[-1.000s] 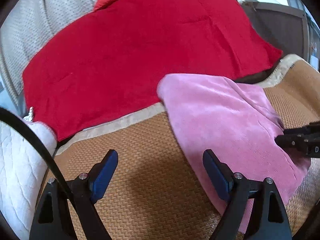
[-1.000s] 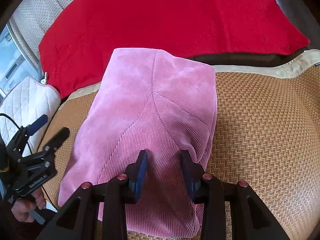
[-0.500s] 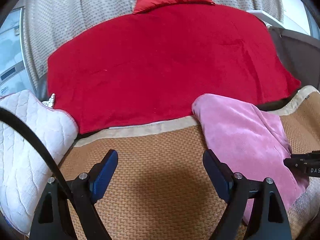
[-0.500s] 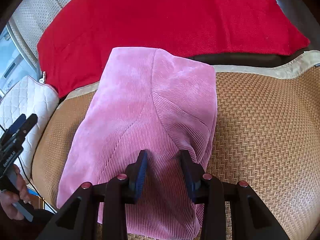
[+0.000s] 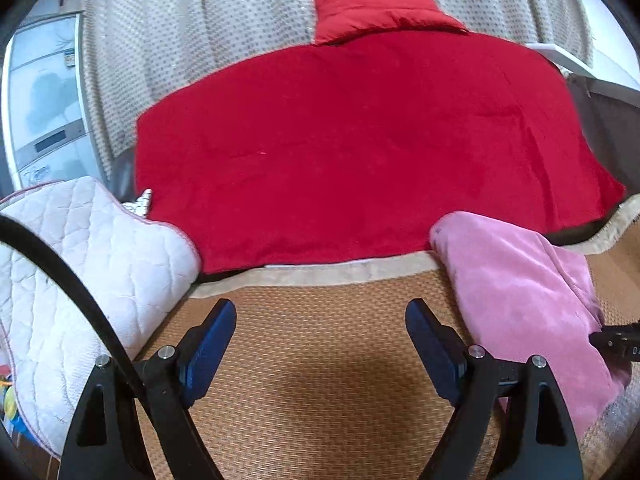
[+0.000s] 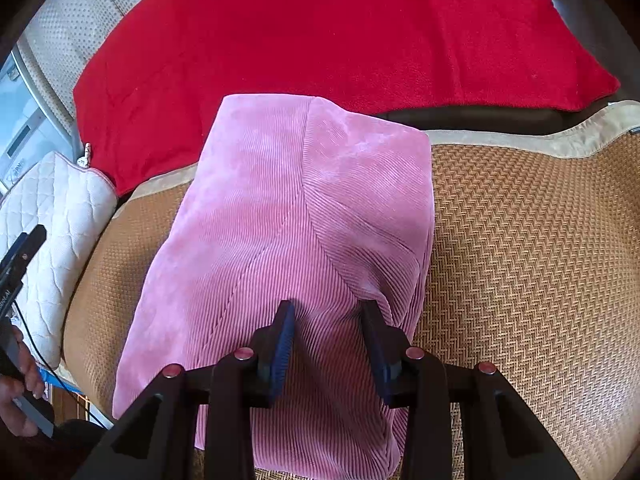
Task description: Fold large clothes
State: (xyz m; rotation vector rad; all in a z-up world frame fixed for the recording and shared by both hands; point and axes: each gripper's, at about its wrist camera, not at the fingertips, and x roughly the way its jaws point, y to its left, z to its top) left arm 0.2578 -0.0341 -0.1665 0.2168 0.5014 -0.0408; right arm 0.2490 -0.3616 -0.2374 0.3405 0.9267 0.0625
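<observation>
Folded pink corduroy garment (image 6: 288, 240) lying on the woven mat (image 6: 528, 264), its far edge touching the red blanket (image 6: 340, 36). Right gripper (image 6: 328, 316): fingers partly apart over the garment's near end; whether they pinch the cloth cannot be told. Left gripper (image 5: 320, 320): fingers wide apart, empty, above bare mat left of the garment. Quilted white cushion (image 5: 80, 264) at far left.
</observation>
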